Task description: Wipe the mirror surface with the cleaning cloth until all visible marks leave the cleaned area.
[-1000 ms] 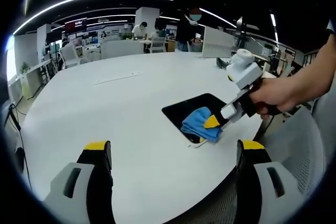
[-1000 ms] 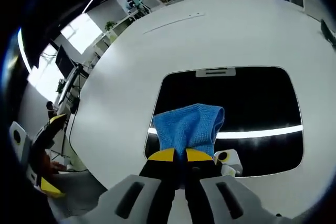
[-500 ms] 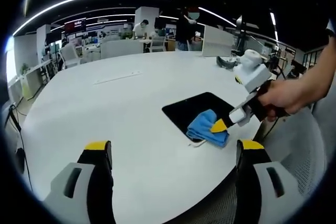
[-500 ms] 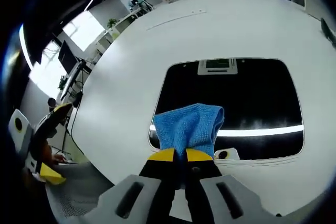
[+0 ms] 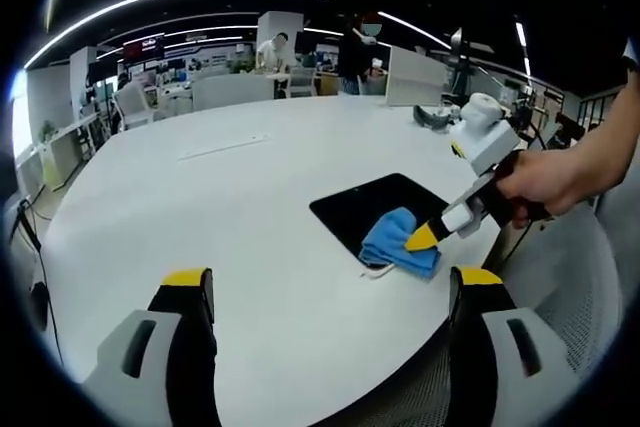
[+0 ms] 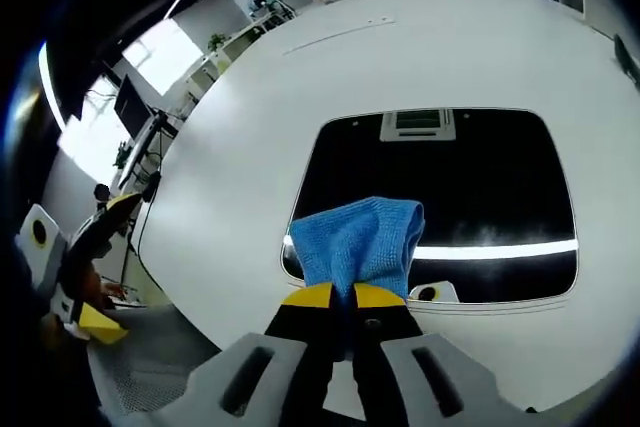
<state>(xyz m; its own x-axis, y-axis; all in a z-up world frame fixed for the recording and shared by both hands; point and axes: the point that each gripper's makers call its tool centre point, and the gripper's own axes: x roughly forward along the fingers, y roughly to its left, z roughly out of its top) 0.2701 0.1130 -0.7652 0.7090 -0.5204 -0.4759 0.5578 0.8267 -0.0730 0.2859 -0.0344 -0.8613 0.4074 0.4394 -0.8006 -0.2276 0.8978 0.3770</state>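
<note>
While our right hand-held gripper [image 6: 335, 297] clamps the blue cleaning cloth [image 6: 358, 242] between its closed jaws, the cloth rests on the near edge of the mirror [image 6: 440, 182], which lies flat on the white worktop [image 6: 240, 137] close to its rim. In the left gripper view we see that same right hand-held gripper [image 5: 424, 238] coming in from the right, its yellow tip on the cloth [image 5: 398, 243] at the corner of the mirror [image 5: 375, 206] nearest the worktop's edge. Our left hand-held gripper [image 5: 330, 292] hangs well apart from the mirror with its jaws spread wide and nothing between them.

We judge the main risk to be the mirror sliding: nothing pins it, and a stroke pulled toward us could drag it over the nearby worktop rim. The bunched cloth covers only a small patch, so we could leave strips unwiped; a faint haze seems to sit near the reflected light strip, though we cannot tell whether it is a mark. The cloth could also slip from so narrow a pinch.
</note>
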